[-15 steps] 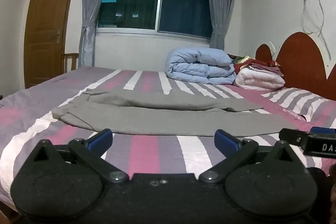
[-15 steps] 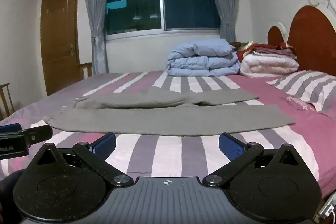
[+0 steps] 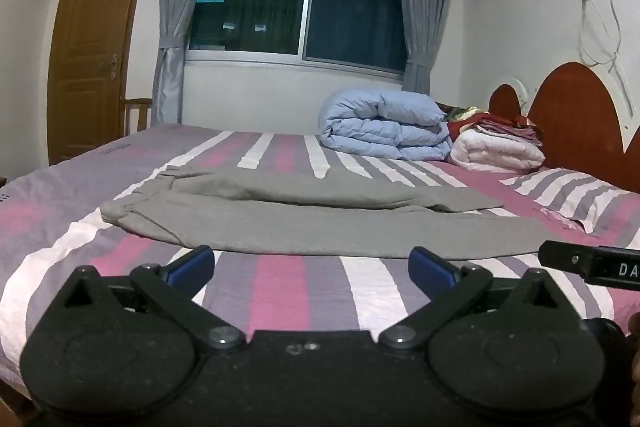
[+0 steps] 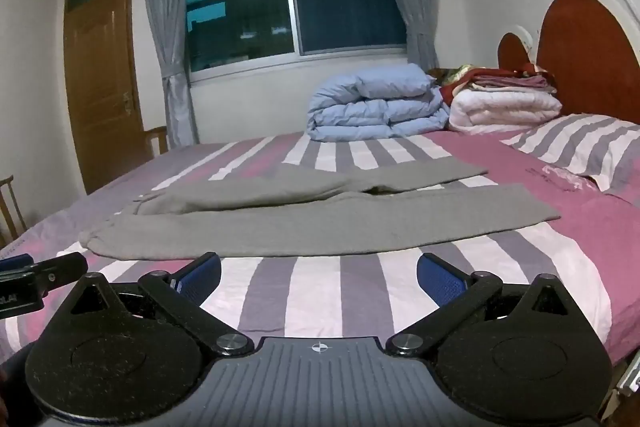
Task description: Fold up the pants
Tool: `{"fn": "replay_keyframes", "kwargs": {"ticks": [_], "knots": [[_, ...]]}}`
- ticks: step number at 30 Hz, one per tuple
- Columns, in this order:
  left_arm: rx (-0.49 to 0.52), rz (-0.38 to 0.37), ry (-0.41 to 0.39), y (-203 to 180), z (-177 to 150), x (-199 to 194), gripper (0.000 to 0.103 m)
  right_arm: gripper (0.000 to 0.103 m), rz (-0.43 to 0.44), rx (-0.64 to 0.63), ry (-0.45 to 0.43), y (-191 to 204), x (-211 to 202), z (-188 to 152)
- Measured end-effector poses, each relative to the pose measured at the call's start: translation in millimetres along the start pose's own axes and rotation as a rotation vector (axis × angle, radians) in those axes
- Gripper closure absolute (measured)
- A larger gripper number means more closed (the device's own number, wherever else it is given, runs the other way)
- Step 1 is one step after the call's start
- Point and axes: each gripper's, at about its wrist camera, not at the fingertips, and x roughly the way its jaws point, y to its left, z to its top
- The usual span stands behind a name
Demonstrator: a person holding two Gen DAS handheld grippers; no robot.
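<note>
Lying spread across the striped bed [image 3: 280, 291], the grey pants [image 3: 320, 227] are seen with the waistband toward the left and the two legs running rightward toward the pillow [image 3: 580, 195]; the far leg is rucked and partly overlapped on the near one around the seat. The left gripper [image 3: 311, 263] is held just short of the near hem edge, jaws set wide, nothing between the blue pads. The right gripper [image 4: 318, 277] is likewise spread wide and empty, hovering over bare sheet just before the near leg; in each wrist view the tip of the other gripper is caught at the frame edge.

Handling, judged: the fabric is taken to be a soft knit, light, limp, with no stiffness of its own, so any lifted part is expected to sag and drag the rest. Grip on the cloth is expected to be good against the pads, yet the sheet beneath may be pinched along with it if the jaws are driven too deep.

Hold points, judged: the near waistband corner [image 4: 92, 241] is suggested for the left gripper and the near leg cuff [image 4: 548, 213] for the right, both layers being caught at the edge. A folded blue quilt [image 4: 376, 103] and stacked blankets [image 4: 504, 103] are noted well apart at the headboard
</note>
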Motion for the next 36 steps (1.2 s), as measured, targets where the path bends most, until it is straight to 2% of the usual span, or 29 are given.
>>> {"fn": "replay_keyframes", "kwargs": {"ticks": [36], "knots": [[0.008, 0.001, -0.004, 0.8, -0.6, -1.4, 0.006, 0.0, 0.002, 0.004, -0.002, 0.3, -2.0, 2.5]]}}
